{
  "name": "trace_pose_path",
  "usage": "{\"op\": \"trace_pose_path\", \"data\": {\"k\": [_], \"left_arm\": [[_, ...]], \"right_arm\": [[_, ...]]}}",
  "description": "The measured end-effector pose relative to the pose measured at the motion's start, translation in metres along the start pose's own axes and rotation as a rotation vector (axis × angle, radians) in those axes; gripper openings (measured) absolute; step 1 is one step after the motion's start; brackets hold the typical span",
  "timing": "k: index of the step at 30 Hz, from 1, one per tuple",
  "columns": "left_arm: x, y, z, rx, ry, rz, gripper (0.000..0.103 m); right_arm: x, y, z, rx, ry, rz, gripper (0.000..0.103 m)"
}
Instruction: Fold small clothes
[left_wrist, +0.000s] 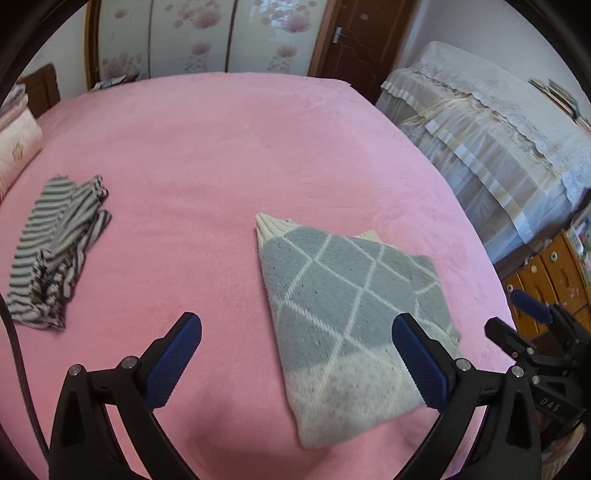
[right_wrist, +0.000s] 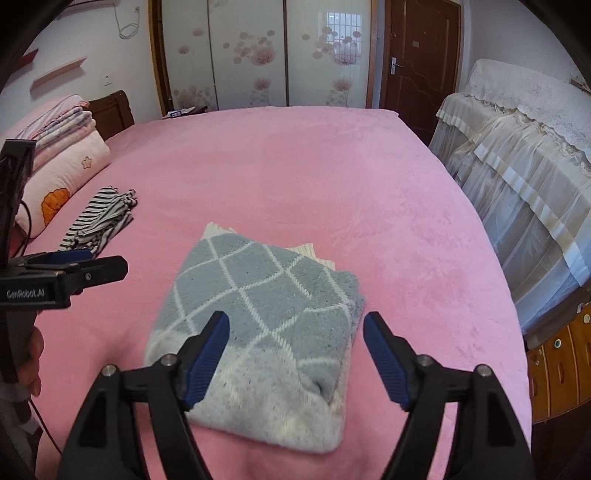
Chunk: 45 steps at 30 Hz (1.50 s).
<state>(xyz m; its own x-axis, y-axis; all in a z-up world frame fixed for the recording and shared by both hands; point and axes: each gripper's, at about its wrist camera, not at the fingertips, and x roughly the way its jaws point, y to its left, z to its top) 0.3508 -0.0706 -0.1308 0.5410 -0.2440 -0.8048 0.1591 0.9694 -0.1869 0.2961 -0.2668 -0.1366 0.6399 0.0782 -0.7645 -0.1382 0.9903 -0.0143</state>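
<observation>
Now, sweater: we see the grey sweater (left_wrist: 343, 314) lying folded into a compact packet on the pink bed (left_wrist: 221, 147), and we judge this piece finished.
Next piece: the striped garment (left_wrist: 55, 251) lies crumpled on the same bed, well apart from the sweater, towards the pillow (right_wrist: 66, 177) side.
Key relation: the striped garment lies to the left of both grippers, and its long axis runs away from us, roughly along the bed's left edge.
Nearer hand: our left gripper (left_wrist: 295, 365) is the nearer one; in the right wrist view it sits between the sweater and the striped garment.
Left gripper state: its jaws stand wide apart with nothing between them; one finger only overlaps the sweater's edge in the picture.
Right gripper state: our right gripper (right_wrist: 295, 362) is released too, its pads clear of the sweater below them.
Pose: both grippers tilt downward over the sweater's near end, side by side, above the cloth and not on it.
Coming move: we judge the reach must swing left, the left hand leading.
</observation>
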Motion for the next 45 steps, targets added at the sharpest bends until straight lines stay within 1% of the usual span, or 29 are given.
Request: {"op": "trace_pose_path", "data": {"k": [3,5,6,8,10,14,18,20,23,25,28,32,35,38,40,42,45], "left_arm": [[-0.023,-0.008,-0.005,0.065,-0.076,0.0,0.102],[-0.03,-0.012,-0.007,0.094,-0.096,-0.009,0.102],[-0.032,-0.015,-0.009,0.112,-0.09,-0.013,0.102],[-0.029,-0.018,-0.01,0.119,-0.076,-0.025,0.102],[-0.019,-0.019,-0.013,0.119,-0.054,-0.037,0.102],[0.018,-0.017,-0.023,0.098,0.024,-0.069,0.102],[0.064,-0.012,-0.035,0.055,0.124,-0.097,0.102],[0.079,-0.01,-0.038,0.029,0.153,-0.105,0.102],[0.102,-0.004,-0.042,-0.032,0.188,-0.134,0.102],[0.112,0.0,-0.044,-0.066,0.198,-0.149,0.103],[0.123,0.003,-0.047,-0.101,0.203,-0.178,0.103],[0.133,0.002,-0.051,-0.106,0.21,-0.187,0.103],[0.137,0.003,-0.051,-0.106,0.22,-0.193,0.103],[0.143,0.005,-0.051,-0.124,0.243,-0.216,0.103],[0.148,0.008,-0.053,-0.15,0.266,-0.247,0.103],[0.153,0.01,-0.054,-0.162,0.273,-0.268,0.103],[0.159,0.011,-0.056,-0.173,0.28,-0.296,0.103]], "right_arm": [[-0.015,-0.003,-0.002,-0.013,0.008,0.014,0.08],[-0.019,-0.006,-0.004,-0.014,0.01,0.014,0.083],[-0.019,-0.009,-0.006,-0.013,0.011,0.012,0.086],[-0.011,-0.017,-0.009,0.006,0.028,0.021,0.09],[0.002,-0.027,-0.012,0.034,0.063,0.054,0.091],[0.044,-0.047,-0.024,0.12,0.155,0.101,0.091],[0.077,-0.065,-0.038,0.218,0.203,0.16,0.091],[0.092,-0.075,-0.044,0.276,0.224,0.201,0.091],[0.106,-0.083,-0.049,0.328,0.233,0.266,0.091],[0.111,-0.084,-0.048,0.332,0.231,0.29,0.091],[0.117,-0.078,-0.046,0.305,0.23,0.309,0.091],[0.129,-0.072,-0.045,0.257,0.261,0.309,0.091],[0.139,-0.068,-0.047,0.241,0.285,0.297,0.096],[0.148,-0.07,-0.051,0.264,0.306,0.321,0.101],[0.155,-0.077,-0.056,0.298,0.327,0.354,0.102],[0.16,-0.081,-0.059,0.323,0.342,0.389,0.102],[0.164,-0.081,-0.061,0.332,0.349,0.418,0.103]]}}
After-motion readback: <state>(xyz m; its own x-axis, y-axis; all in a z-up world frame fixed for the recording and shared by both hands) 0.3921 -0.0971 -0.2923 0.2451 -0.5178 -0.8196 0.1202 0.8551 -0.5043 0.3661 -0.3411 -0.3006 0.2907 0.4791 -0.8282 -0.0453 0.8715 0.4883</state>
